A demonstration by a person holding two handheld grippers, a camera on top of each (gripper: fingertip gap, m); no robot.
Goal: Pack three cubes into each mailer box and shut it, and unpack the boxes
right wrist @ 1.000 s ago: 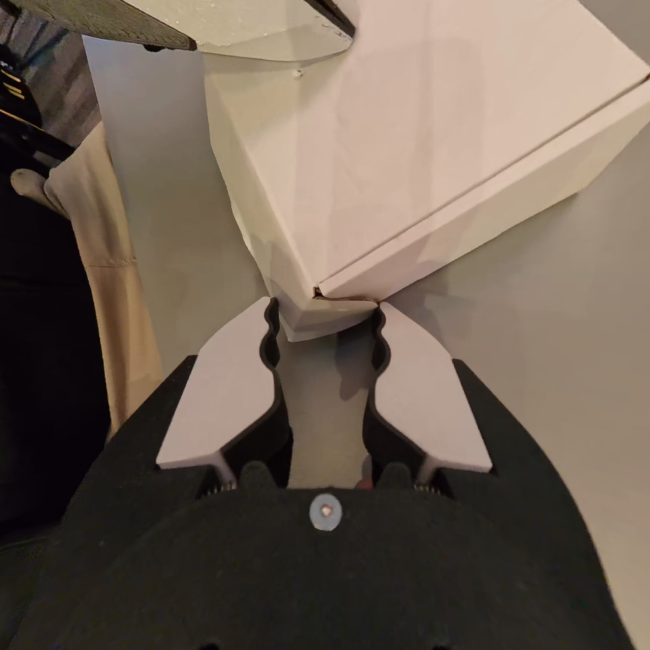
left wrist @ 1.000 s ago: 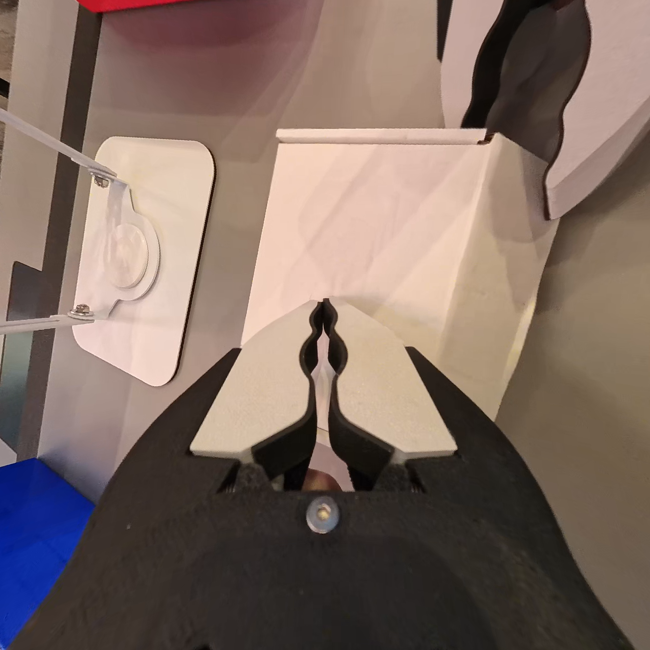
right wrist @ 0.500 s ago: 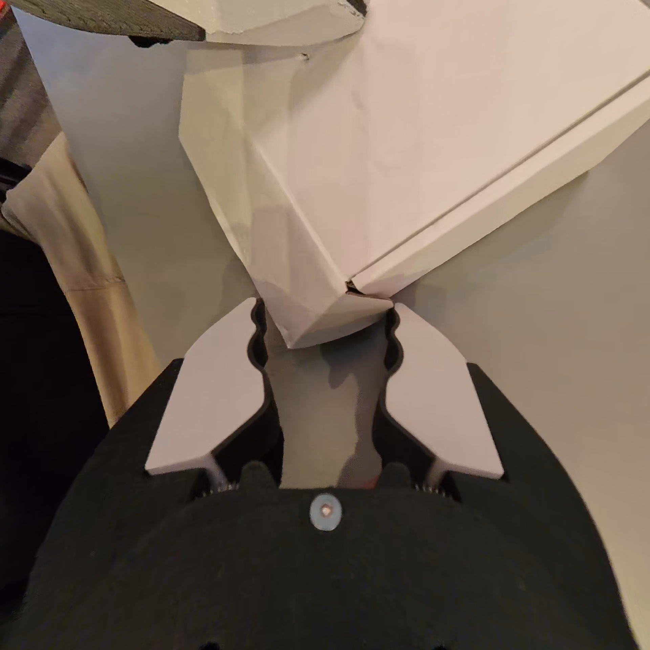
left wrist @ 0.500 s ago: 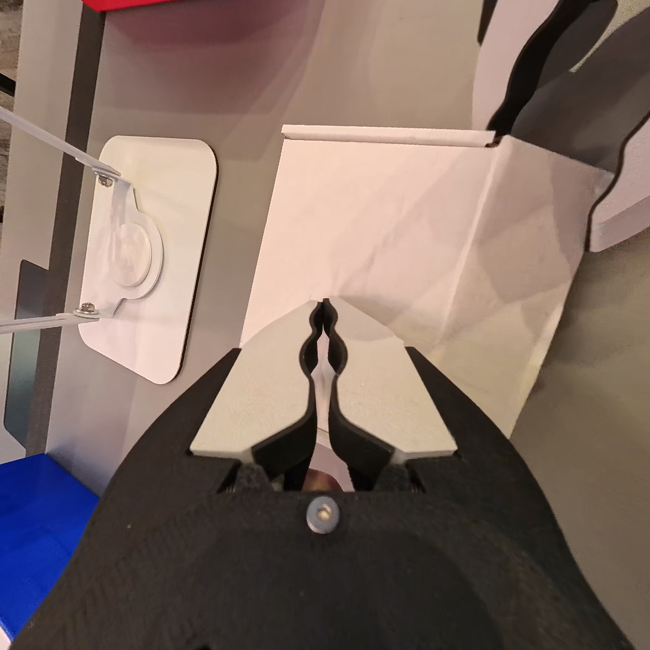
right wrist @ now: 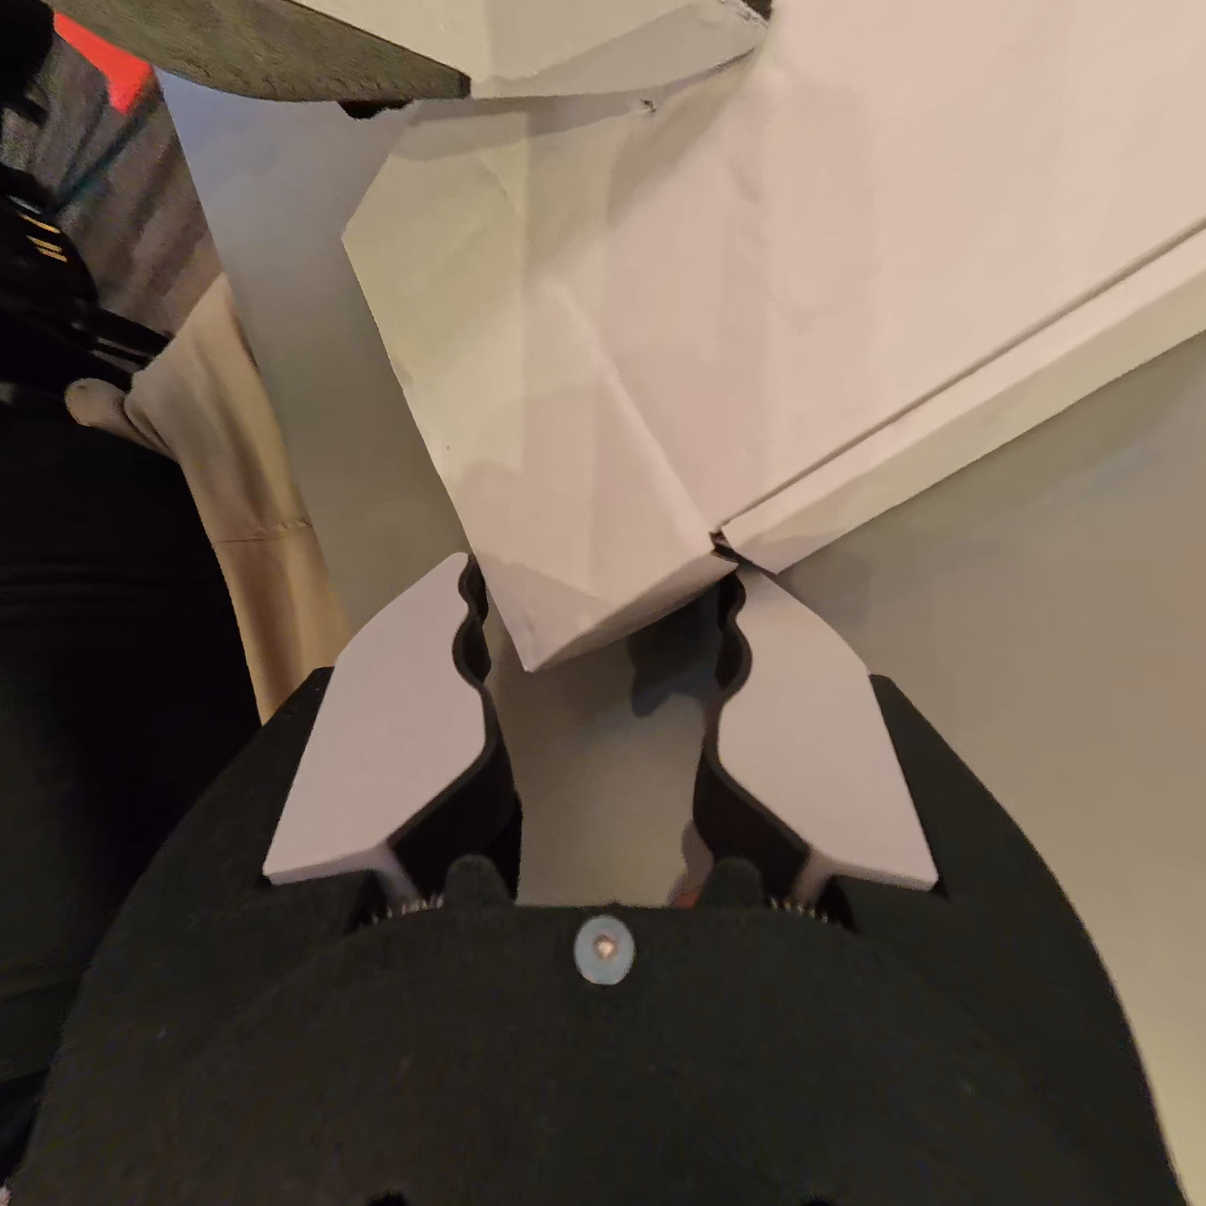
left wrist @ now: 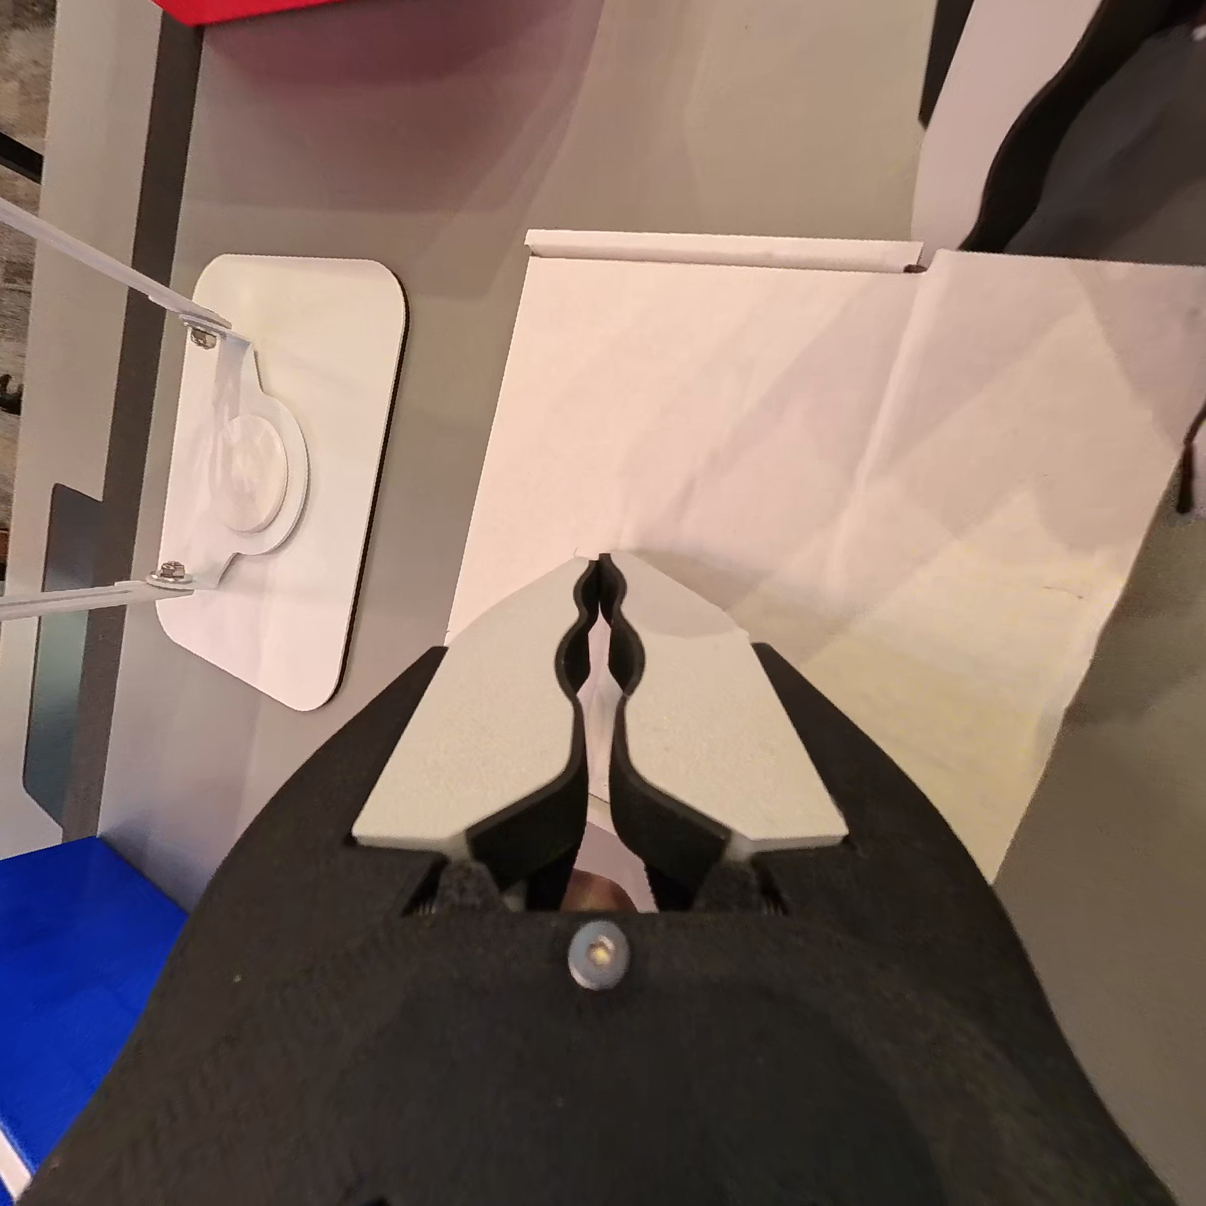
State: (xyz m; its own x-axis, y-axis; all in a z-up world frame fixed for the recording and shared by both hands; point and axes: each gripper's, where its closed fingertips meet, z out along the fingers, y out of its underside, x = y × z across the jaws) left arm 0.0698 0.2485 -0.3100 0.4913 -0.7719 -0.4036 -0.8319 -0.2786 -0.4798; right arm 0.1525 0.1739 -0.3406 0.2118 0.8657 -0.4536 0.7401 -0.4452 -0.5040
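Our left gripper (left wrist: 599,558) is clenched, tips meeting over the lid of the white cardboard mailer box (left wrist: 685,417), nothing visibly pinched. The box's far edge lies ahead of the tips; bare grey tabletop (left wrist: 457,163) beyond. A white rounded plate (left wrist: 326,365) sits left, apart from the box.

Our right gripper (right wrist: 603,574) is spread; the box's corner flap (right wrist: 587,522) juts between its fingers, just beside the left pad. Free tabletop lies right.

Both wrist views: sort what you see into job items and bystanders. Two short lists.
Job:
white mailer box, lid down
its side flap, sticking out
left gripper, shut, over the lid
right gripper, open at the flap corner

Bystanders:
white plate with bracket
blue block
red object
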